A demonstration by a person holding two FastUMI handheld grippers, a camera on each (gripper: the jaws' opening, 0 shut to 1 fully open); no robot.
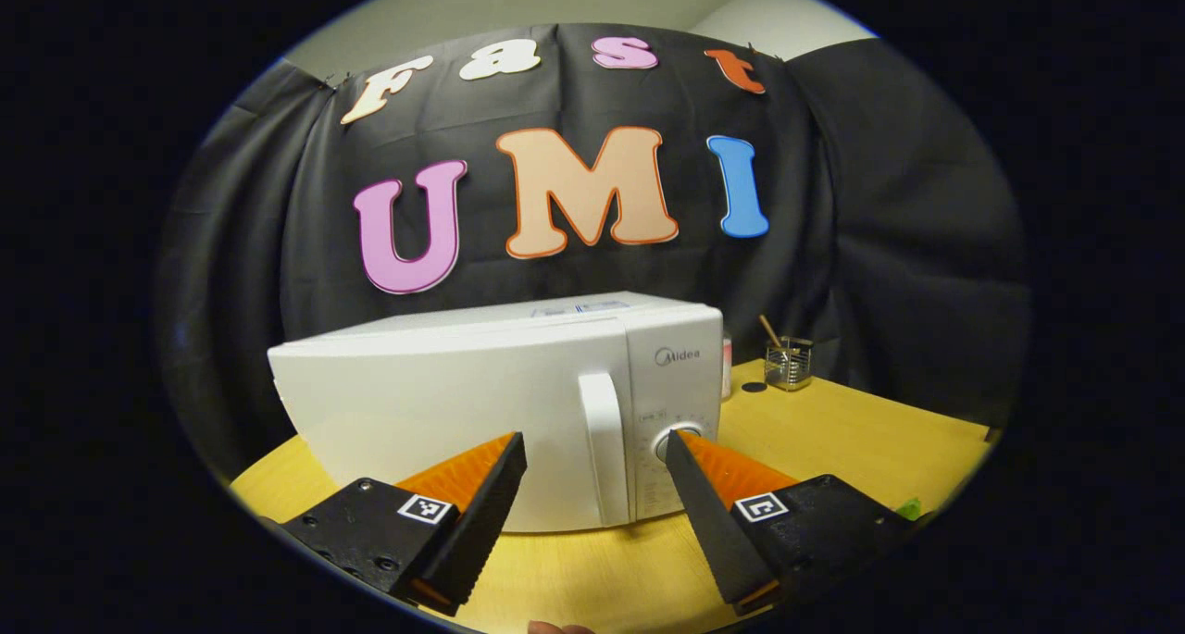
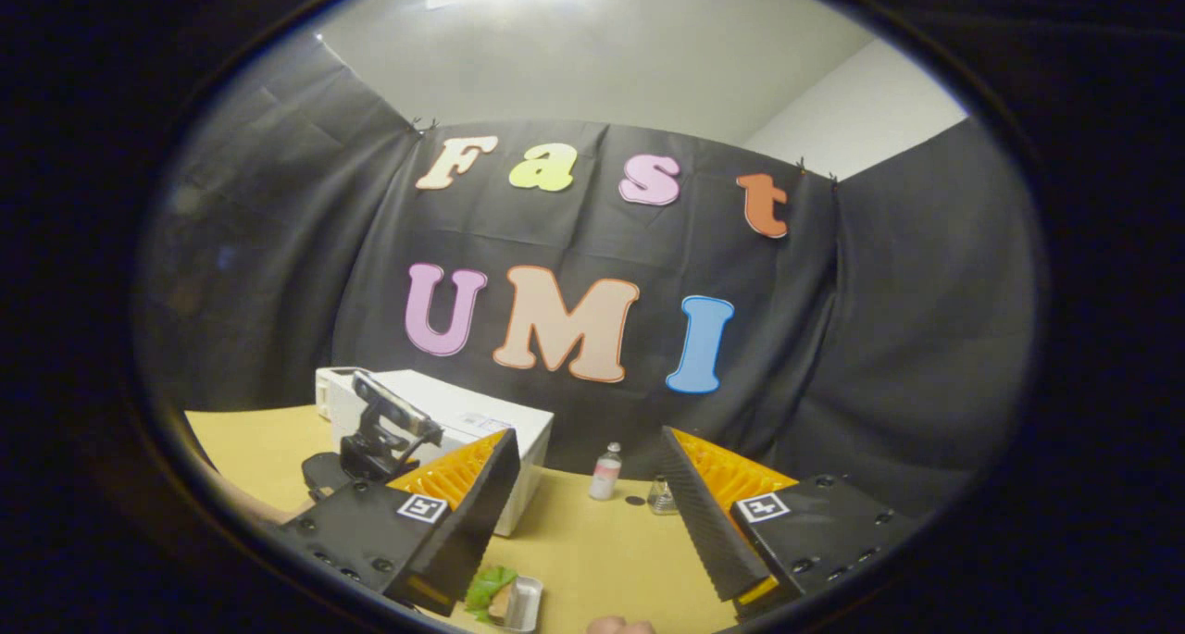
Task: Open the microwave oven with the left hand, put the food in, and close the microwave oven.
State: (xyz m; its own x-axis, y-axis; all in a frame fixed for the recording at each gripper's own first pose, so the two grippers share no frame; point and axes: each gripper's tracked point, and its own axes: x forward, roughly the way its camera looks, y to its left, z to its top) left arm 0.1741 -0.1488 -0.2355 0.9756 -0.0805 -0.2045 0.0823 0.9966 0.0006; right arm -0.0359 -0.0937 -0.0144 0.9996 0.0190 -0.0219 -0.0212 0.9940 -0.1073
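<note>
A white microwave oven [image 1: 481,403] stands on the wooden table [image 1: 861,430], door closed, its vertical handle [image 1: 604,449] facing me. My left gripper [image 1: 597,458] is open just in front of that handle, with nothing between its fingers. In the right gripper view the microwave [image 2: 463,421] sits at the left, and the left gripper with its camera [image 2: 375,440] is held before it. My right gripper [image 2: 588,477] is open and empty, raised above the table. The food, a sandwich with green lettuce in a small tray [image 2: 505,597], lies on the table below my right fingers.
A glass holder with a stick [image 1: 787,361] and a small dark disc [image 1: 754,387] stand at the table's back right. A small bottle [image 2: 606,472] and a glass jar [image 2: 660,495] sit right of the microwave. A fingertip [image 2: 618,626] shows at the bottom edge.
</note>
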